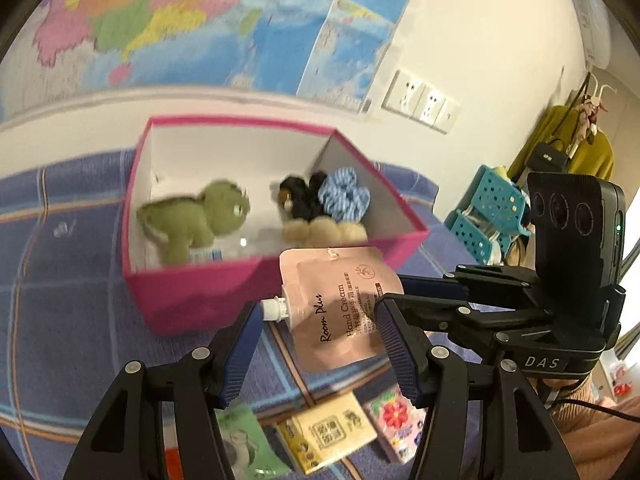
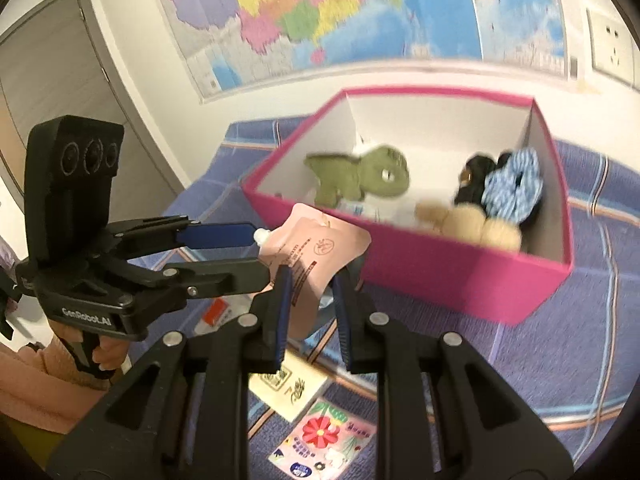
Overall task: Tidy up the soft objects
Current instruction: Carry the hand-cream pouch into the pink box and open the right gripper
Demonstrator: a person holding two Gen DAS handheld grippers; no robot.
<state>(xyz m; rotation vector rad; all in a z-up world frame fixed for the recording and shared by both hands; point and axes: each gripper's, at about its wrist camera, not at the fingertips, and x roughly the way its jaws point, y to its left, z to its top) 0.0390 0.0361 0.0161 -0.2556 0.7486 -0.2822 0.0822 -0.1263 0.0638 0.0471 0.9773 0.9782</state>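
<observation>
Both grippers tilted down, left gripper and right gripper jaws clamping hand-cream pouch

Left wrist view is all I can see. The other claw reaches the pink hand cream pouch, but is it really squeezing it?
Observer: Yes. In the right wrist view, the right claw has the pouch's bottom end pinched between both blue pads.
Operator: Who holds my claw?
Observer: A hand in a pink sleeve grips the left claw's handle.
Operator: What's way off to the left of the pink box?
Observer: A grey door in the wall.
</observation>
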